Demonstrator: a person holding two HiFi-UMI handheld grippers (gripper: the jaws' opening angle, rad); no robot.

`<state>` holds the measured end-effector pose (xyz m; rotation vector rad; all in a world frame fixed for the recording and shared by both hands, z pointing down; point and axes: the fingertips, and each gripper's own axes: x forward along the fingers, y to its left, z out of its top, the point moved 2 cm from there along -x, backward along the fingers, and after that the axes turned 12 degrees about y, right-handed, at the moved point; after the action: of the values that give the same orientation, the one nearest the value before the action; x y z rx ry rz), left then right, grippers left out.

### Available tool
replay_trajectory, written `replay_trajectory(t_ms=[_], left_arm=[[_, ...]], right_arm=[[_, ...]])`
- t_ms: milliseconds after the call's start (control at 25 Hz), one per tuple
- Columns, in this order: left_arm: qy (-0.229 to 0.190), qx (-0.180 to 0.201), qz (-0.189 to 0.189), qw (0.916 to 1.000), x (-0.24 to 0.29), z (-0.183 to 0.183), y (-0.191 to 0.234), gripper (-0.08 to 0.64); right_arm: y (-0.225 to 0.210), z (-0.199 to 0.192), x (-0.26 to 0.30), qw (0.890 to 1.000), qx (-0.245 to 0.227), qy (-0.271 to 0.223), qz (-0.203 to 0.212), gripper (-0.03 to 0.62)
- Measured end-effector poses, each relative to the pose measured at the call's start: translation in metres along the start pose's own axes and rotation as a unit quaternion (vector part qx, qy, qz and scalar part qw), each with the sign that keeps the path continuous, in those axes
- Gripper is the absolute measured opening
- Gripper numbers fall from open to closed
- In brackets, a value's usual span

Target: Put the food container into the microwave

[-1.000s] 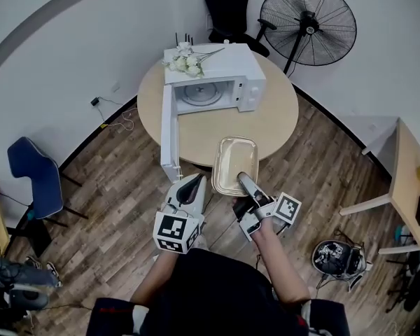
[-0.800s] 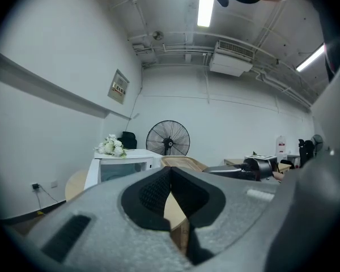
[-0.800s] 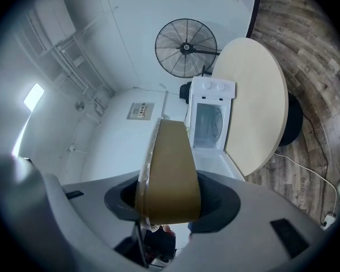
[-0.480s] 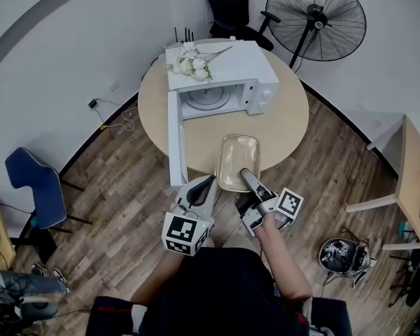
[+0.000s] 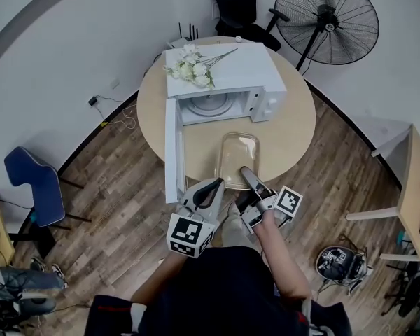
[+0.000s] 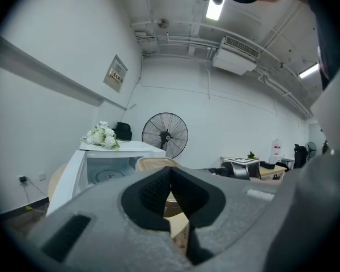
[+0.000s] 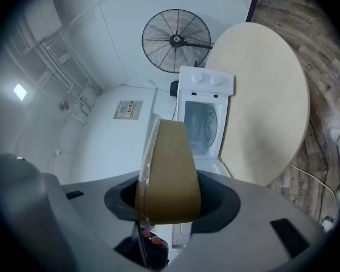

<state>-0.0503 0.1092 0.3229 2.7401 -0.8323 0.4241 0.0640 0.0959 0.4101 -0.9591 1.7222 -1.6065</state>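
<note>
A clear rectangular food container [image 5: 238,158] hangs level over the near part of the round wooden table [image 5: 294,128]. My right gripper [image 5: 245,173] is shut on its near rim; in the right gripper view the container [image 7: 169,169] fills the gap between the jaws. The white microwave [image 5: 231,72] stands at the table's far side, its door [image 5: 171,152] swung wide open to the left, with the glass turntable [image 5: 208,103] showing inside. My left gripper [image 5: 215,185] is shut and empty, just left of the container's near corner. The microwave [image 6: 110,166] lies ahead in the left gripper view.
White flowers [image 5: 192,65] lie on the microwave's top. A standing fan [image 5: 329,21] and a black office chair [image 5: 236,2] are behind the table. A blue chair [image 5: 31,184] stands at the left. Another desk [image 5: 416,187] sits at the right edge.
Both grippers have moved forward toward the microwave, and the container has gone with the right one, further over the table. The left gripper now reaches the table's near edge.
</note>
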Motion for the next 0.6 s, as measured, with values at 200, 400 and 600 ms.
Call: replay_trajectory(t_ms=[200, 400, 600], left_arm=[[0.013, -0.007, 0.022, 0.9996, 0.035, 0.008, 0.019, 0.017], [0.022, -0.025, 0.056, 0.9979, 0.065, 0.015, 0.039, 0.017], [0.032, -0.035, 0.094, 0.9945, 0.091, 0.023, 0.058, 0.017]], right_arm=[[-0.010, 0.032, 0.025, 0.999, 0.005, 0.031, -0.005, 0.196], [-0.022, 0.065, 0.047, 0.998, 0.019, 0.060, -0.007, 0.196], [-0.030, 0.095, 0.065, 0.995, 0.022, 0.091, -0.014, 0.196]])
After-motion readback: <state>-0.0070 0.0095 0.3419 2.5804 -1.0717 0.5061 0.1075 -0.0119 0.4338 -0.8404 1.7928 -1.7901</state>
